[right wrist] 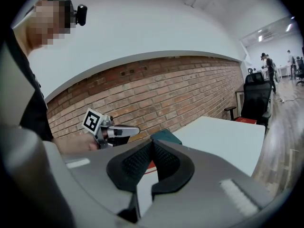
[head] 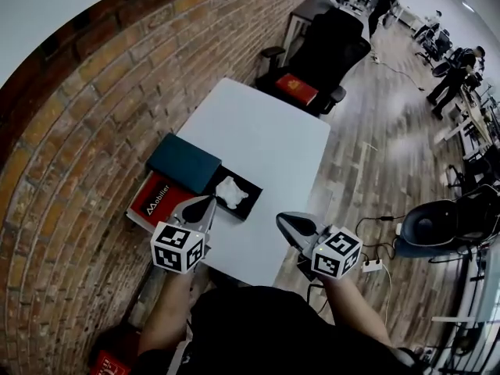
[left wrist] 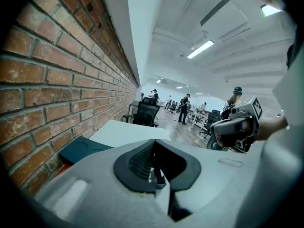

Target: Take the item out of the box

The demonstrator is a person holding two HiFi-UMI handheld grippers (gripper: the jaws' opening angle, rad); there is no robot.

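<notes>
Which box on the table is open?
The black box, right of the dark teal box and the red box. It alone shows an open top with a white item inside; the other two show flat closed faces.

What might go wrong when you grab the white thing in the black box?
The left gripper and right gripper both have shut fingers; unopened, they may just shove the white item. Nothing holds the black box down, so it might lift or slide along. The teal lid alongside could get bumped.
</notes>
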